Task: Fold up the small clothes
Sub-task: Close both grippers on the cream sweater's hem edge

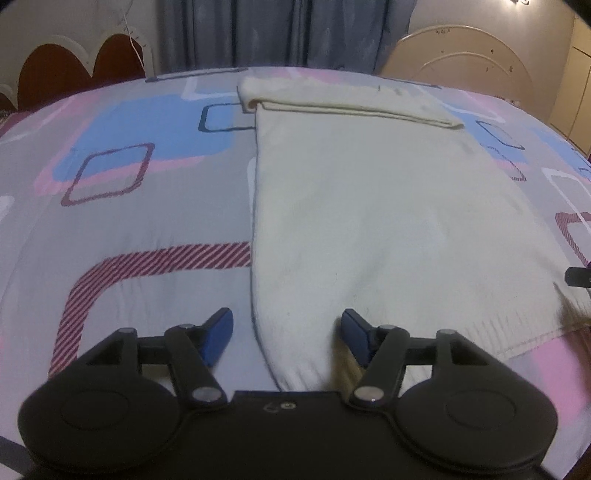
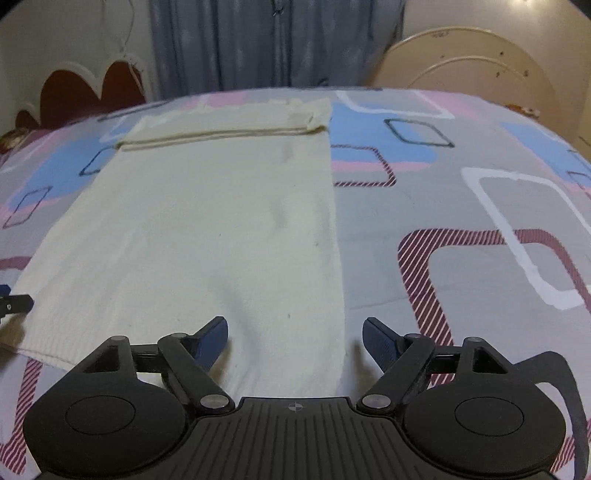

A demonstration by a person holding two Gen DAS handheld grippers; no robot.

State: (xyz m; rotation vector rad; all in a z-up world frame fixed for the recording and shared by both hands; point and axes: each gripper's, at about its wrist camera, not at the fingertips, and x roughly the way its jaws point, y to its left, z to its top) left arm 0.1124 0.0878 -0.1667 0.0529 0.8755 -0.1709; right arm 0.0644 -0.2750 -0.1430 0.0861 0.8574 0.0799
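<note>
We see a bedsheet (image 1: 155, 206) patterned in grey, pink and blue squares covering the bed, with grey curtains (image 1: 273, 33) behind it. On the sheet lies a cream knit garment (image 1: 369, 206), spread flat, its far end folded back into a band (image 1: 332, 99). Our left gripper (image 1: 287, 330) hovers spread wide over the garment's near left edge; our right gripper (image 2: 295, 336) is likewise spread wide, straddling its near right edge.
</note>
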